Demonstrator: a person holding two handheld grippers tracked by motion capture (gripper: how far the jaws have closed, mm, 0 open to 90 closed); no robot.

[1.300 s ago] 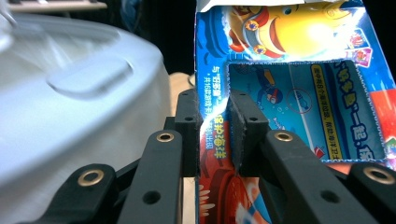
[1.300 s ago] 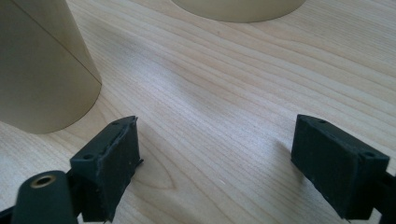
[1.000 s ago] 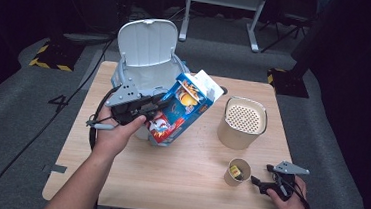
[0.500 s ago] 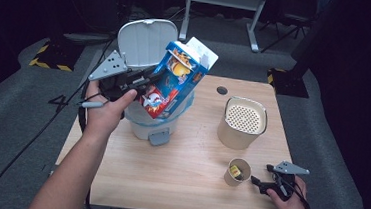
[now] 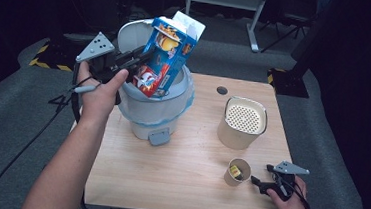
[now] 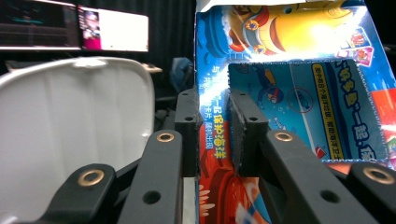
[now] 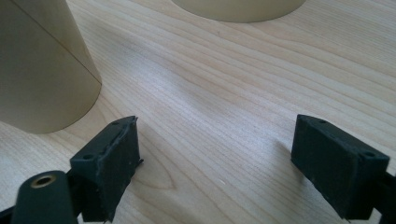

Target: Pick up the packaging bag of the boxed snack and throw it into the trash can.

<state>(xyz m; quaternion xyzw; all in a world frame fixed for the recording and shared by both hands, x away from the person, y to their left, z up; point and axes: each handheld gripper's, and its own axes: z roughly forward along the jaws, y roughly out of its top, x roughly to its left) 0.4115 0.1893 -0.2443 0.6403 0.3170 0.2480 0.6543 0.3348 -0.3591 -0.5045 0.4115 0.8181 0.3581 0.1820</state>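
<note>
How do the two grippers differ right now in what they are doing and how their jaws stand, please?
The left gripper is raised over the white bin, shut on the blue carton; the right gripper lies low on the wooden table, holding nothing. The left jaws stand close together, pinching the carton's edge, while the right jaws stand wide apart beside the small paper cup. Both are black, two-jawed and held in a hand.
</note>
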